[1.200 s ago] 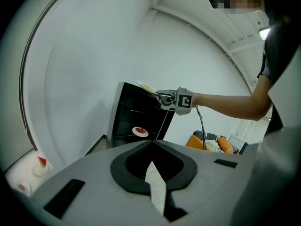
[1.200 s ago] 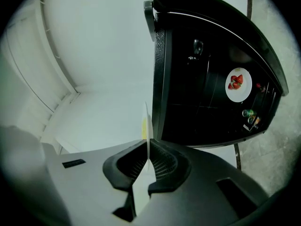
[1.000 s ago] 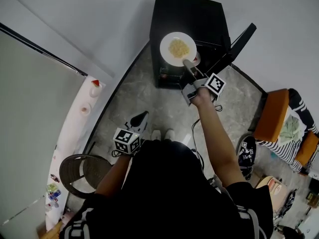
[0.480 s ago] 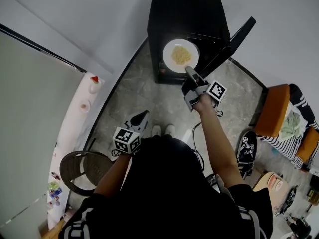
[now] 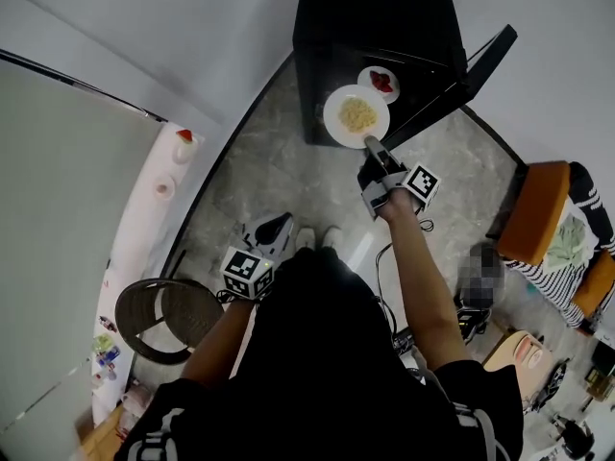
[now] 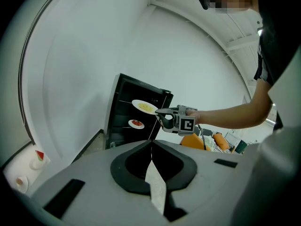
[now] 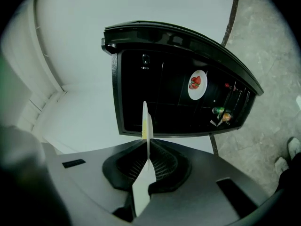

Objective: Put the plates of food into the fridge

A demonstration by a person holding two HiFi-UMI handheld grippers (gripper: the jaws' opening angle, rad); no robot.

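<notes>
A white plate of yellow food (image 5: pixel 356 115) hangs in front of the open black fridge (image 5: pixel 375 17), with my right gripper (image 5: pixel 371 146) shut on its near rim. In the right gripper view the plate (image 7: pixel 146 119) shows edge-on between the jaws of that gripper (image 7: pixel 146 142). Inside the fridge, a second plate with red food (image 5: pixel 379 82) rests on a shelf (image 7: pixel 197 84). My left gripper (image 5: pixel 276 229) stays low near my body, shut with nothing in it (image 6: pixel 151 145). From there the held plate (image 6: pixel 145 107) shows above the red-food plate (image 6: pixel 136 123).
The fridge door (image 5: pixel 466 75) stands open to the right, with cans (image 7: pixel 221 113) in its rack. An orange chair (image 5: pixel 533 214) stands at the right, a round brown stool (image 5: pixel 159 320) at the lower left. A white ledge (image 5: pixel 168 176) with small items runs along the left wall.
My right gripper has come down with the plate of yellow food in front of the fridge opening. The red-food plate inside now shows in the head view. The left gripper has hardly moved.
</notes>
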